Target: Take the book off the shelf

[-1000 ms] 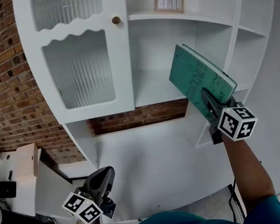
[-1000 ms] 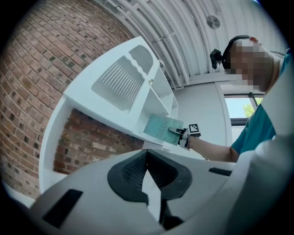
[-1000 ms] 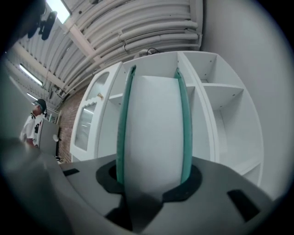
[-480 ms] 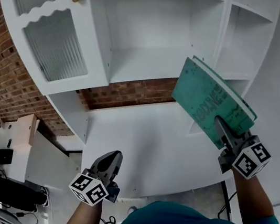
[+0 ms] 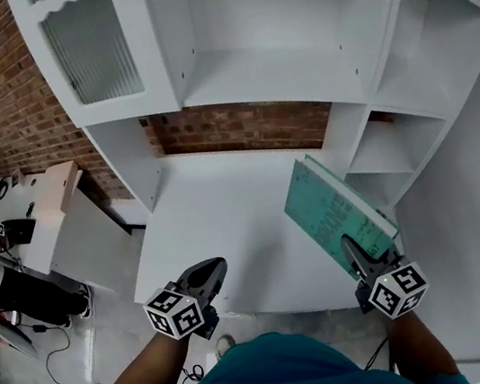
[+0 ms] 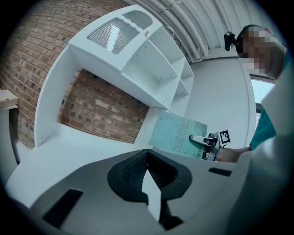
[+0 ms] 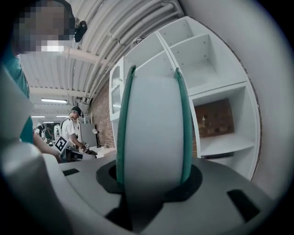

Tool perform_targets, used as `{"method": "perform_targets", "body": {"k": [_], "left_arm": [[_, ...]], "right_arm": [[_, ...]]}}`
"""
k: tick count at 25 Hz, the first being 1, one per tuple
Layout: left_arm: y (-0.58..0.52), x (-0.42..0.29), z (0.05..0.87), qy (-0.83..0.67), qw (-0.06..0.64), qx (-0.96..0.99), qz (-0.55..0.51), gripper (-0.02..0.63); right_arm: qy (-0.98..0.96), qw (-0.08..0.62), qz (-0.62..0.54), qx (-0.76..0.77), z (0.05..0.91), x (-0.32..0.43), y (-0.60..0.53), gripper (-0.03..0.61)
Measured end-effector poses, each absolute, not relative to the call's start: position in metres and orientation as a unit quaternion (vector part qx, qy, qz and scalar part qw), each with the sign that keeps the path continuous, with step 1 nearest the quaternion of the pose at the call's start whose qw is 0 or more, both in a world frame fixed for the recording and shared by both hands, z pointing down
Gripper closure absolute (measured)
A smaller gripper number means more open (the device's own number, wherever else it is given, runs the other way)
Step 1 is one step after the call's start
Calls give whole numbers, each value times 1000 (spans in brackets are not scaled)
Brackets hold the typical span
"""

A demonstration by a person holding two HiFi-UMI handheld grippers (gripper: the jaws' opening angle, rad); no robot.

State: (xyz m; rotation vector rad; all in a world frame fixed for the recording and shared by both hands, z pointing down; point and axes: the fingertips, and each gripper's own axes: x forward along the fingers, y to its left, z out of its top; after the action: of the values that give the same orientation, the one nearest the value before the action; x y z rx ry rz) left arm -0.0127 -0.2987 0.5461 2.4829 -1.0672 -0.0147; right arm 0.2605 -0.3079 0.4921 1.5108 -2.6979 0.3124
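- Right gripper (image 5: 354, 249): the jaws are clamped at a middling spread on the lower edge of the teal book (image 5: 330, 215). In the right gripper view the pale page block (image 7: 154, 133) stands between the two covers and fills the gap between the pads.
- Book, position: it is tilted and hangs over the right front part of the white desk surface (image 5: 218, 226), near its front edge. It appears clear of the desk and sits well below the open compartments of the shelf unit (image 5: 284, 74).
- Change: a second earlier the book stood up against the middle open compartment. Half a second earlier it was level with the small lower right compartments. It is now out of the unit altogether and has come down toward the desk.
- Left gripper (image 5: 212, 273): the jaws are closed tip to tip with nothing between them, at the left front edge of the desk. It has sunk along with the other gripper and takes no part in the carry.
- Meaning for the task: the removal itself appears done, since no part of the book lies within a compartment. What likely remains is to lay the book flat on the desk and release it without letting it slip from the pads.
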Motion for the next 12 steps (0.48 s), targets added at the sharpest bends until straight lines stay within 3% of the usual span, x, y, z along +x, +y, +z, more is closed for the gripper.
{"method": "perform_targets", "body": {"k": [12], "left_arm": [[-306,-83,634,-378,312,871,39,600]], "right_arm": [[-831,94,191,514,616,215,-302,402]]}}
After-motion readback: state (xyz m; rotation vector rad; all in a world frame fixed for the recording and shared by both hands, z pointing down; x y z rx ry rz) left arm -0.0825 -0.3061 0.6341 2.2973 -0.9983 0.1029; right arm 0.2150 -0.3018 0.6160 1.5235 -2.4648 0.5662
